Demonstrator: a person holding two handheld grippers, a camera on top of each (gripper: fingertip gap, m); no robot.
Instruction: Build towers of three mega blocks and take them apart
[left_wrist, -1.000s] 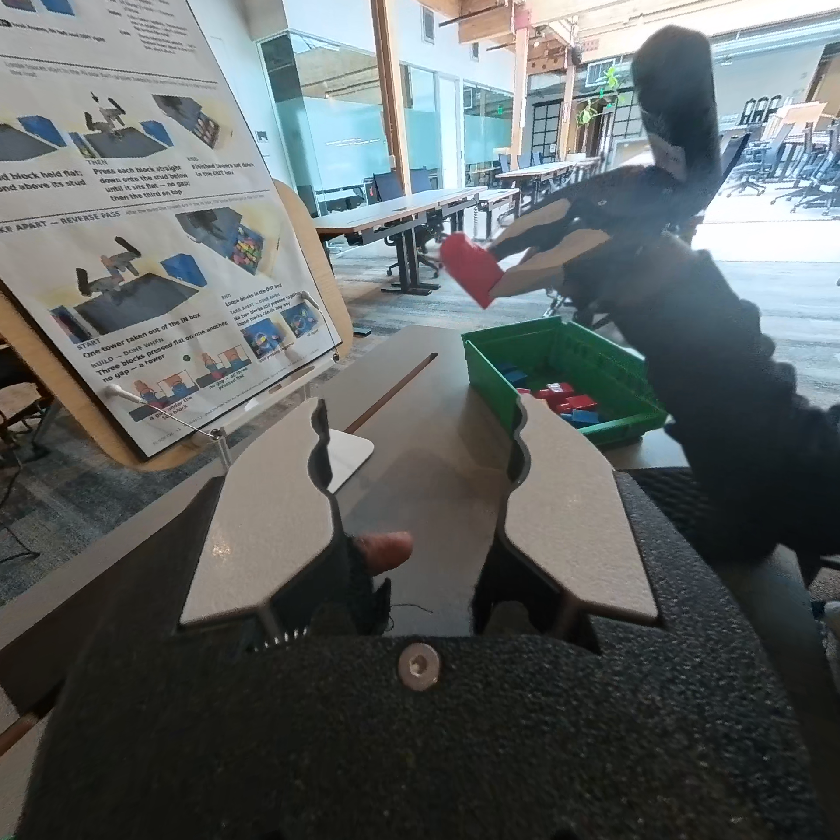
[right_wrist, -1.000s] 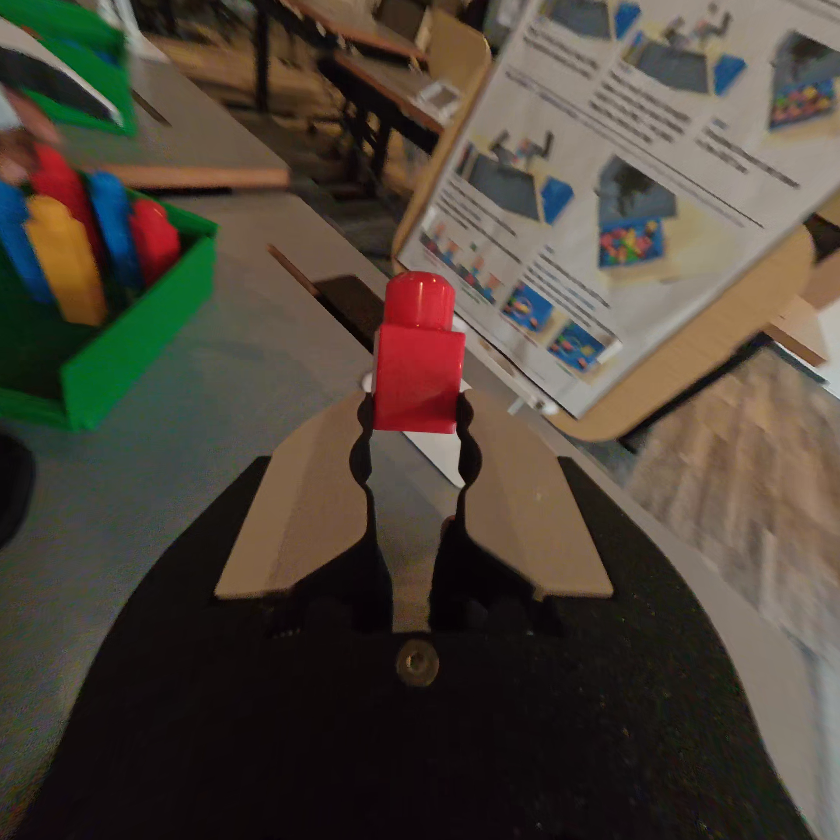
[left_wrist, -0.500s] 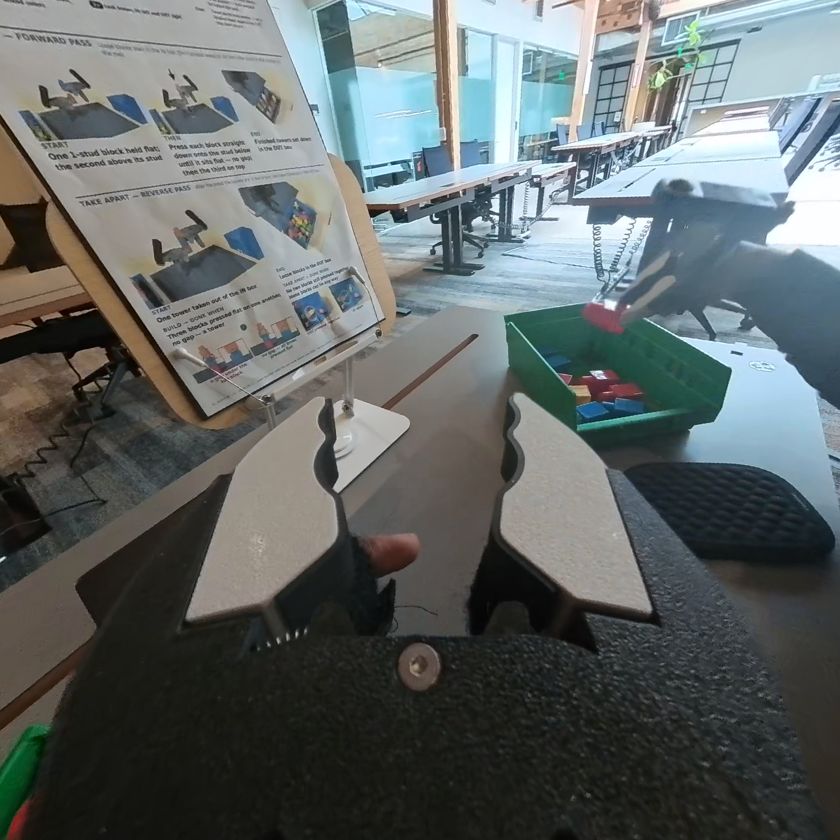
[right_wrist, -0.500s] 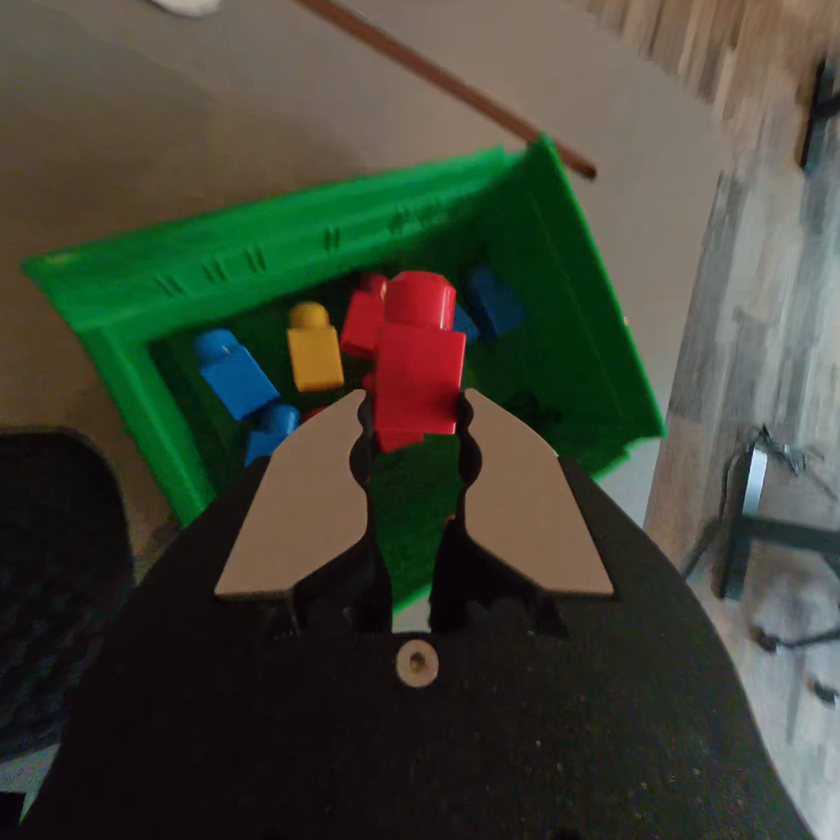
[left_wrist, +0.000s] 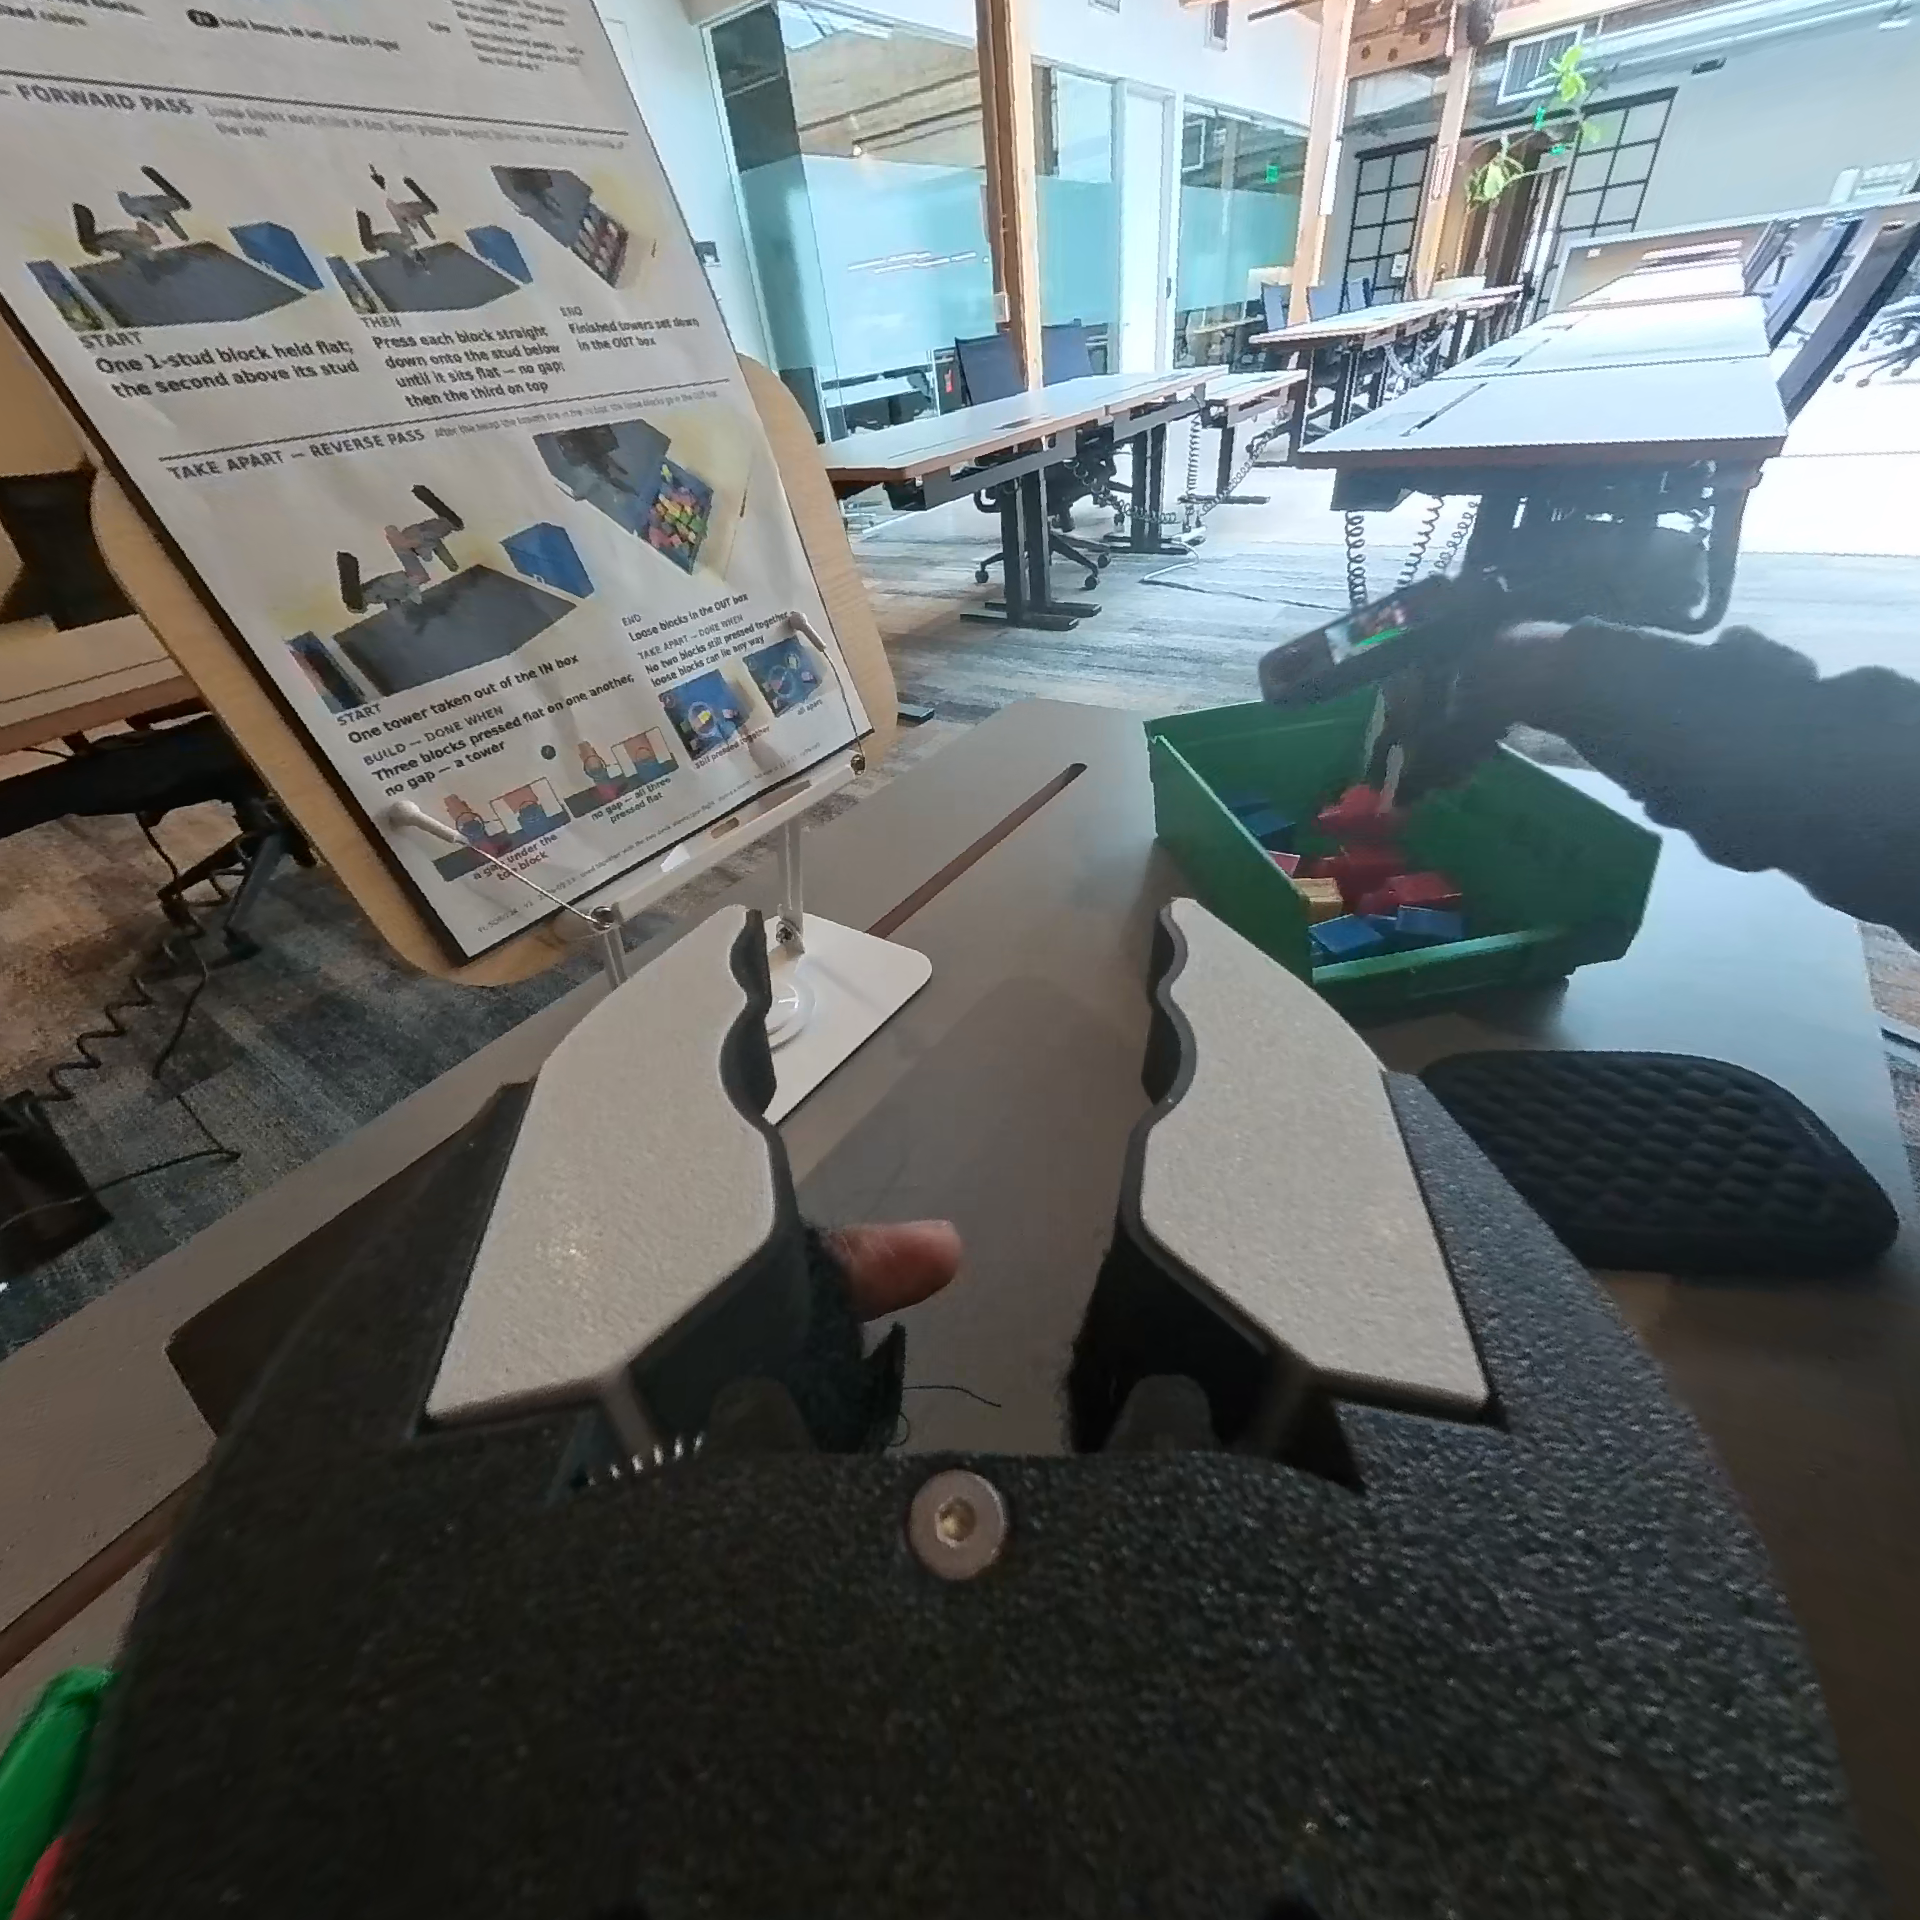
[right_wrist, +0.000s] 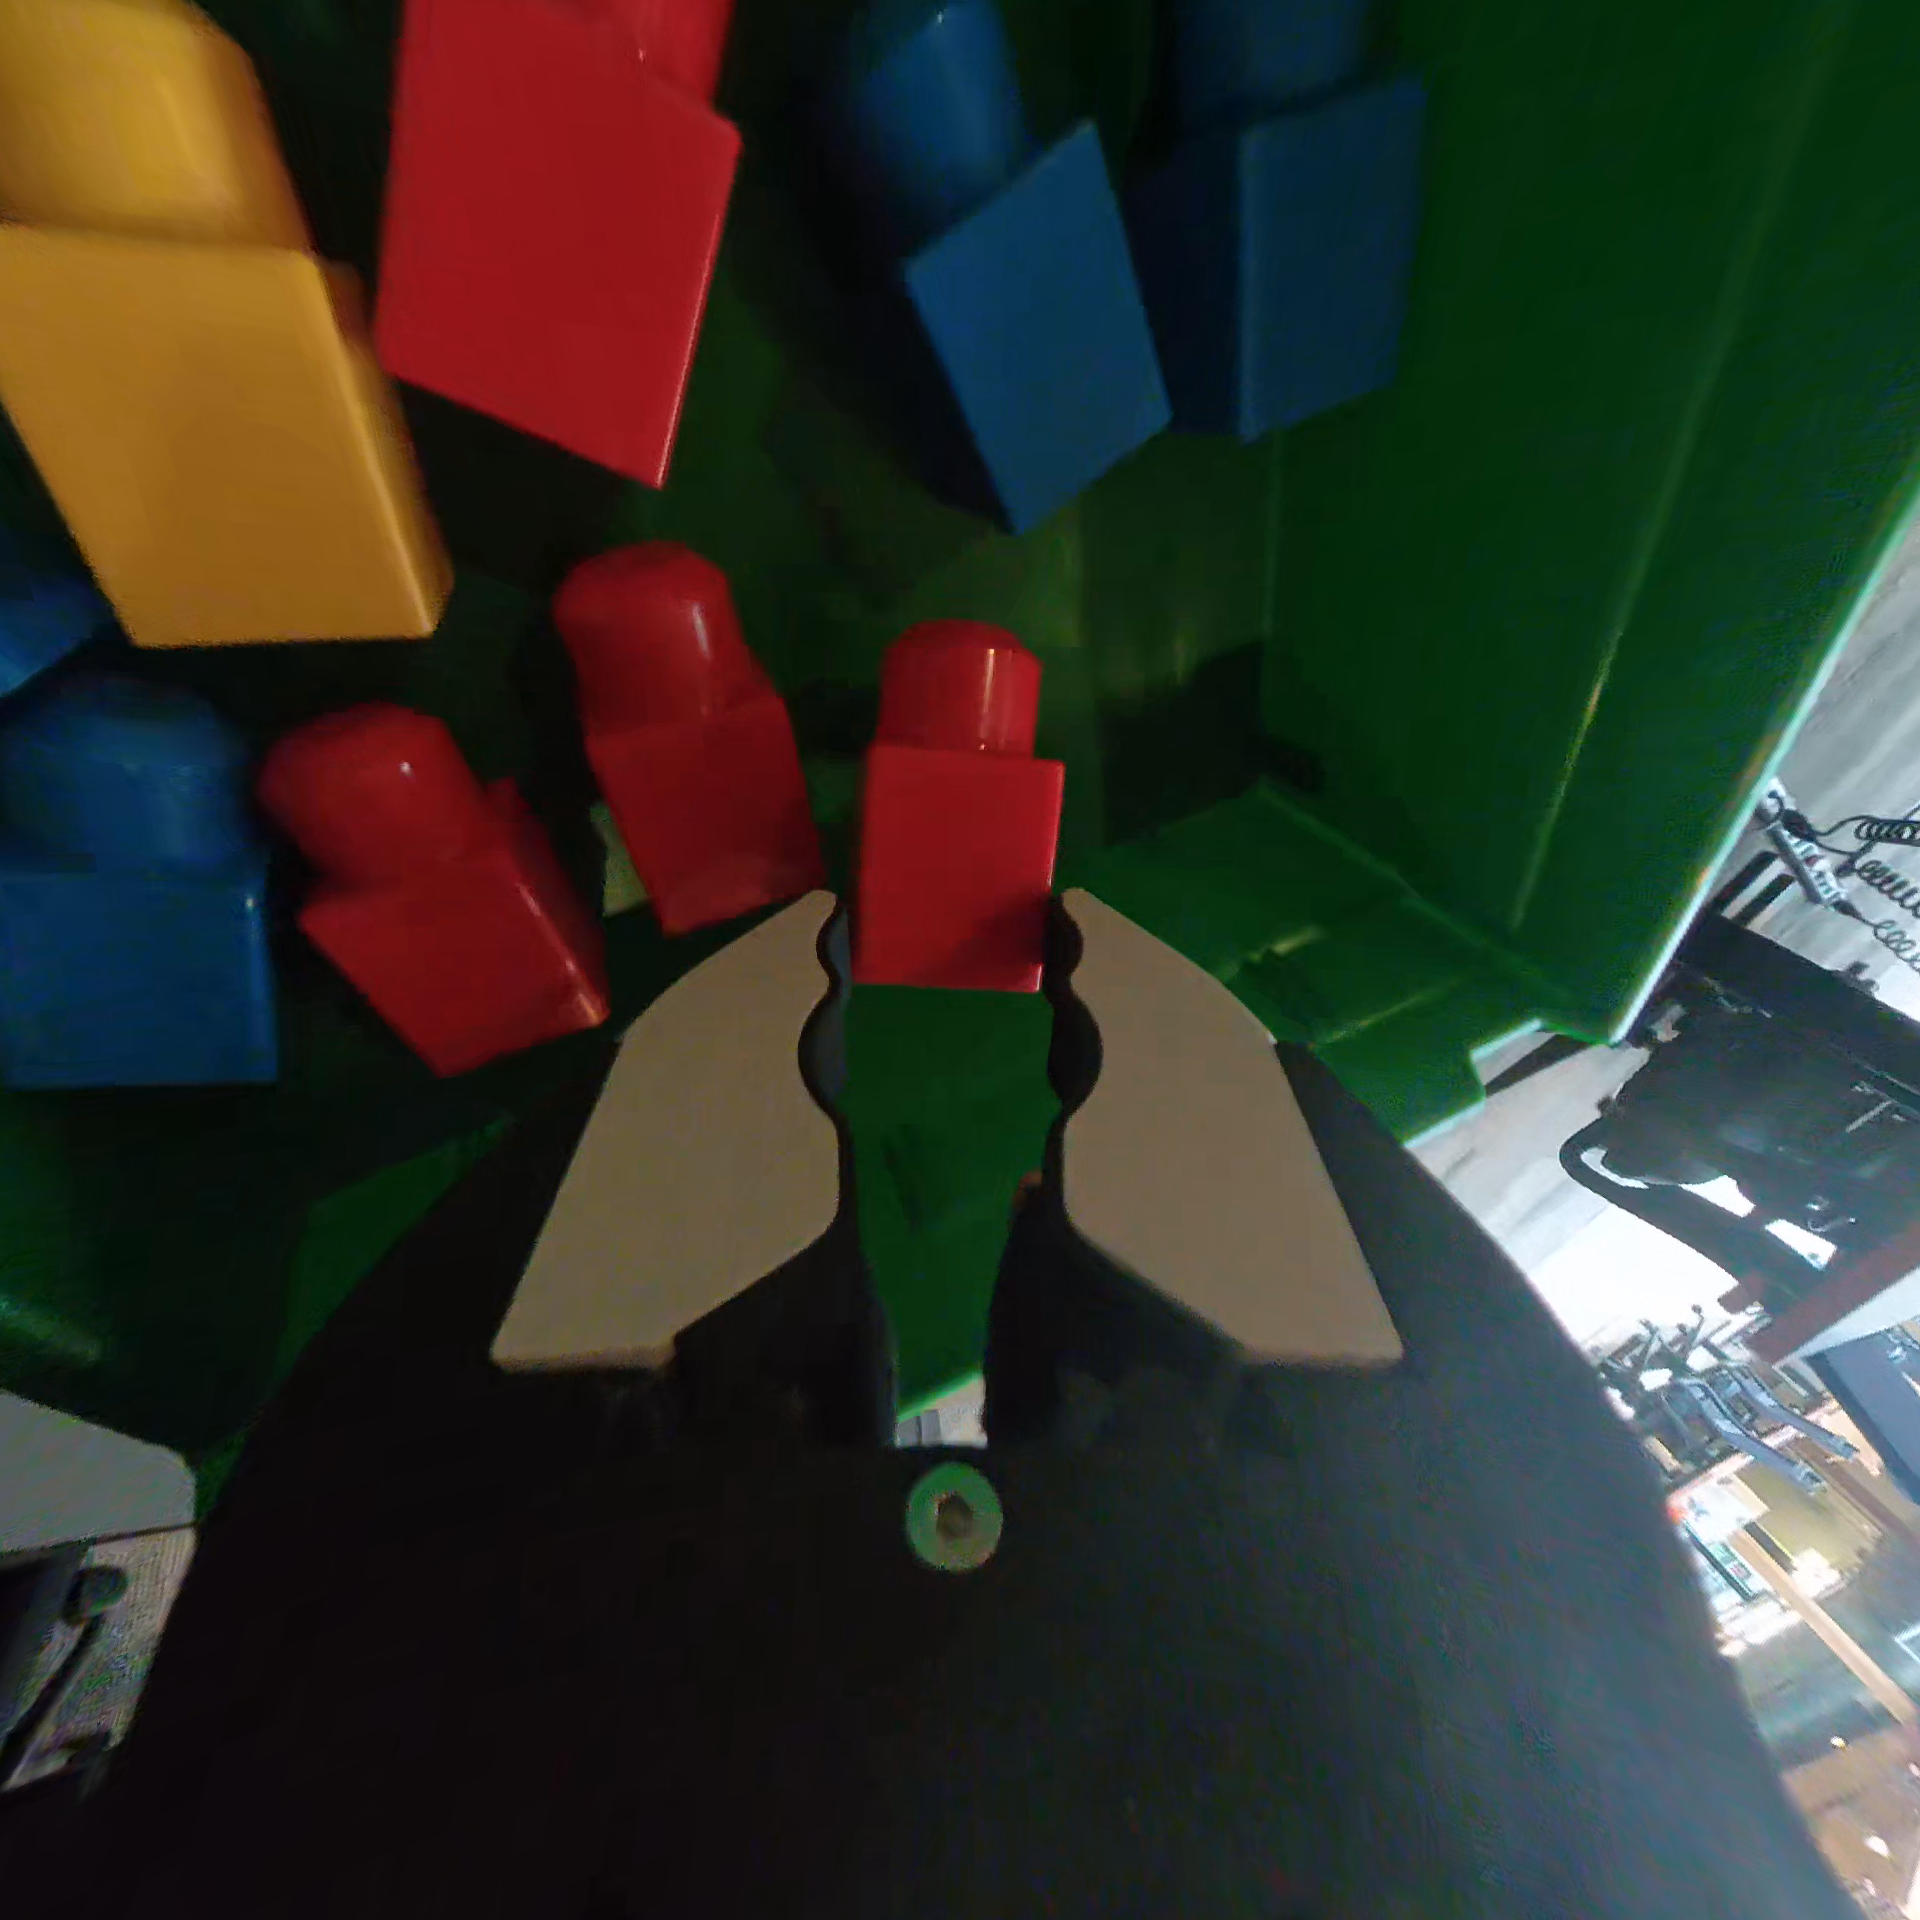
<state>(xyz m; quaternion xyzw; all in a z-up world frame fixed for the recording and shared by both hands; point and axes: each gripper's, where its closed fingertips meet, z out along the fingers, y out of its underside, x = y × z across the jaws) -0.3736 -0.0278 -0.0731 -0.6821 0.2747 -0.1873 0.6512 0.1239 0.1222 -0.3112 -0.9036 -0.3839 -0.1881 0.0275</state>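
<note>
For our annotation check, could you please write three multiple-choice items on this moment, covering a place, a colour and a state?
1. Where is the right gripper?
A. Inside the green plastic bin
B. Over the black mesh pad
C. Beside the poster stand

2. What colour is the one-stud plastic block it holds?
A. Blue
B. Yellow
C. Red

3. How stands the left gripper?
A. Shut on a block
B. Open and empty
C. Shut on nothing

Key: 1 A, green walls surround it; 2 C, red between the jaws; 3 B, a wide gap with only table behind.
</note>
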